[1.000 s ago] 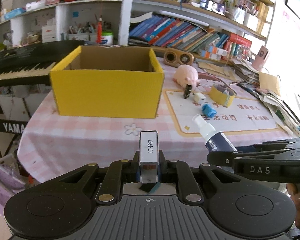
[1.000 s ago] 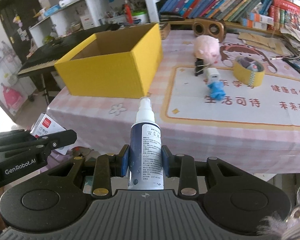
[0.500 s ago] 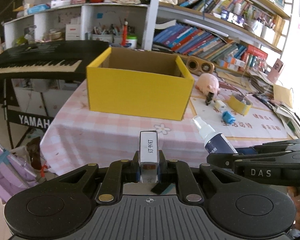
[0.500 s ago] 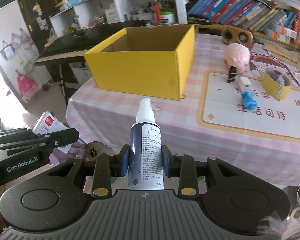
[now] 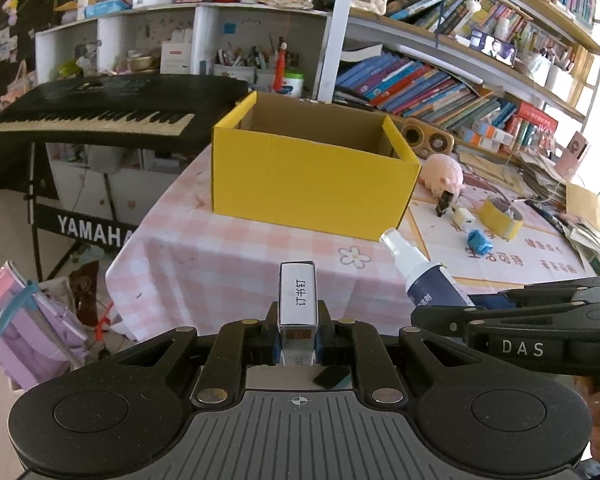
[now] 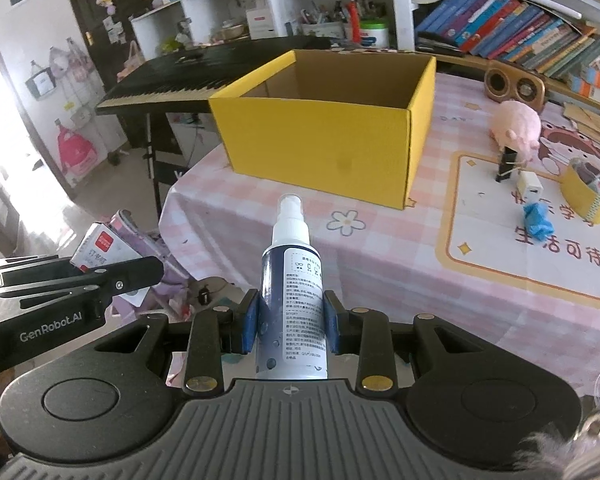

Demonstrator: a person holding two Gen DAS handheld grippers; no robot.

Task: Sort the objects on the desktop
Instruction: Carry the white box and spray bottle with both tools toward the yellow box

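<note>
My left gripper (image 5: 297,340) is shut on a small staples box (image 5: 297,300), held off the table's front edge. My right gripper (image 6: 291,322) is shut on a dark blue spray bottle (image 6: 292,292) with a white nozzle. The bottle also shows in the left wrist view (image 5: 424,276), and the staples box in the right wrist view (image 6: 108,252). An open yellow cardboard box (image 5: 312,184) stands on the pink checked table (image 5: 220,248), ahead of both grippers; it also shows in the right wrist view (image 6: 324,140).
On the mat to the right lie a pink plush pig (image 6: 516,124), a black binder clip (image 6: 506,164), a white charger (image 6: 530,188), a blue object (image 6: 538,224) and a yellow tape roll (image 6: 588,192). A Yamaha keyboard (image 5: 88,112) stands left of the table. Bookshelves (image 5: 440,84) stand behind.
Both grippers have pulled back and left from the table with their objects still held. The yellow box looks smaller and more to the right.
</note>
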